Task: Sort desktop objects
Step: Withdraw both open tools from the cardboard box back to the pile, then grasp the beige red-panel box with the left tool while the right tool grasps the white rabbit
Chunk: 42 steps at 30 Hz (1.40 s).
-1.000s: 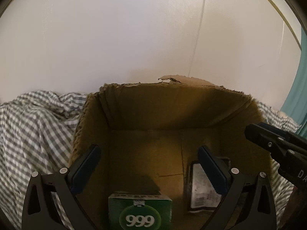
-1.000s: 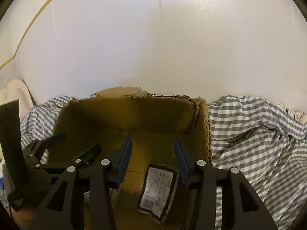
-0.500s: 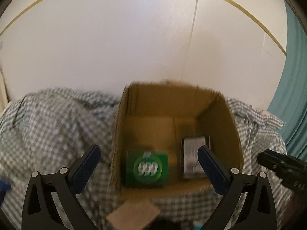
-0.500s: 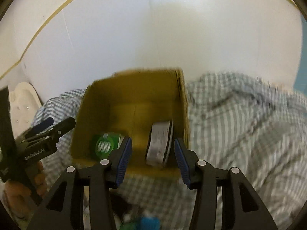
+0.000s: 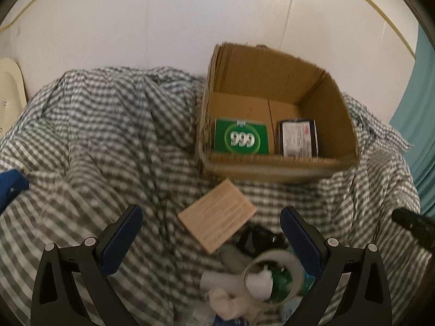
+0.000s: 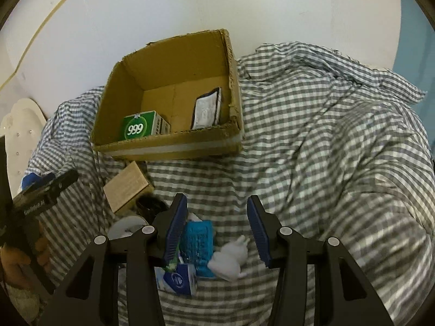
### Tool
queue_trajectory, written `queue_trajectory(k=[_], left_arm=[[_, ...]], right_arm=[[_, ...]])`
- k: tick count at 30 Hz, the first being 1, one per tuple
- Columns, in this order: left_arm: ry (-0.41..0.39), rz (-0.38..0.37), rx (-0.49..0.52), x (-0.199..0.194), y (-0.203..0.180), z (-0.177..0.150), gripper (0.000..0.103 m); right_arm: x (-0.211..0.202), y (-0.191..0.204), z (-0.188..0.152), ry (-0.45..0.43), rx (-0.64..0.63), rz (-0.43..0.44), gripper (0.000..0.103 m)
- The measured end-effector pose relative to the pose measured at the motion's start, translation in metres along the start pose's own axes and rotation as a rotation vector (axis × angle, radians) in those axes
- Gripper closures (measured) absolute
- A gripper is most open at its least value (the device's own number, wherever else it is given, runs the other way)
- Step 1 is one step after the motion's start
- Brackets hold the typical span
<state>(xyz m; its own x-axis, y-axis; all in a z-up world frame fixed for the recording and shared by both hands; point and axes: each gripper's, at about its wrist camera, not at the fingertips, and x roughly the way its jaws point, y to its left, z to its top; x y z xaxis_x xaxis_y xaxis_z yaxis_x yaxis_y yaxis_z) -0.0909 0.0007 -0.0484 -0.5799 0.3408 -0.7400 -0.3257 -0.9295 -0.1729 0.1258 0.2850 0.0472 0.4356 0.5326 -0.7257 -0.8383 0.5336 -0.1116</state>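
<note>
Beyond both claws, a carton (image 6: 165, 146) sits on the checked cloth (image 6: 326, 135), holding a green box (image 6: 137, 130) and a dark packet (image 6: 206, 108).
Left claw (image 5: 211, 233) gapes with nothing gripped, above a tan box (image 5: 217, 217) and a tape roll (image 5: 272, 277). Right claw (image 6: 217, 228) stands apart and bare; just below its tips lie a teal pack (image 6: 197, 239), a white figure (image 6: 231, 260) and a blue carton (image 6: 179, 278).

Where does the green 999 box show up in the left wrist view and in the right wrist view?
Left wrist: green 999 box lies right of centre, in the near left corner of the cardboard box.
Right wrist: it is upper left, in that same corner.
Shared landmark: the dark packet lying beside it.
</note>
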Motion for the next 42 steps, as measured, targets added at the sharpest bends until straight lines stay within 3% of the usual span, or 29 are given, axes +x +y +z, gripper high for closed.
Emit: queue_trajectory(k=[2,9,20,22,27,33,36,42], left_arm=[[0.012,-0.001,0.016,0.002,-0.001,-0.006,0.0],[0.064,0.005,0.095,0.019,-0.017,-0.021,0.0],[0.162,-0.033,0.055,0.067,-0.03,-0.023,0.0],[0.145,-0.033,0.091,0.074,-0.031,-0.017,0.0],[0.163,-0.024,0.303,0.093,-0.03,-0.006,0.0],[0.177,-0.04,0.423,0.103,-0.032,-0.016,0.0],[0.212,0.016,0.492,0.114,-0.037,-0.026,0.0],[0.26,0.047,0.482,0.128,-0.027,-0.029,0.0]], right_arm=[[0.0,0.003,-0.001,0.005,-0.009,-0.01,0.052],[0.019,0.008,-0.012,0.064,-0.018,-0.018,0.052],[0.051,0.016,-0.015,0.145,-0.023,0.028,0.051],[0.057,0.017,-0.016,0.161,-0.027,0.024,0.047],[0.066,0.013,-0.014,0.191,-0.012,0.03,0.047],[0.071,0.002,-0.016,0.231,0.054,0.009,0.047],[0.077,-0.005,-0.023,0.276,0.092,-0.009,0.047],[0.09,-0.005,-0.039,0.364,0.118,-0.04,0.047]])
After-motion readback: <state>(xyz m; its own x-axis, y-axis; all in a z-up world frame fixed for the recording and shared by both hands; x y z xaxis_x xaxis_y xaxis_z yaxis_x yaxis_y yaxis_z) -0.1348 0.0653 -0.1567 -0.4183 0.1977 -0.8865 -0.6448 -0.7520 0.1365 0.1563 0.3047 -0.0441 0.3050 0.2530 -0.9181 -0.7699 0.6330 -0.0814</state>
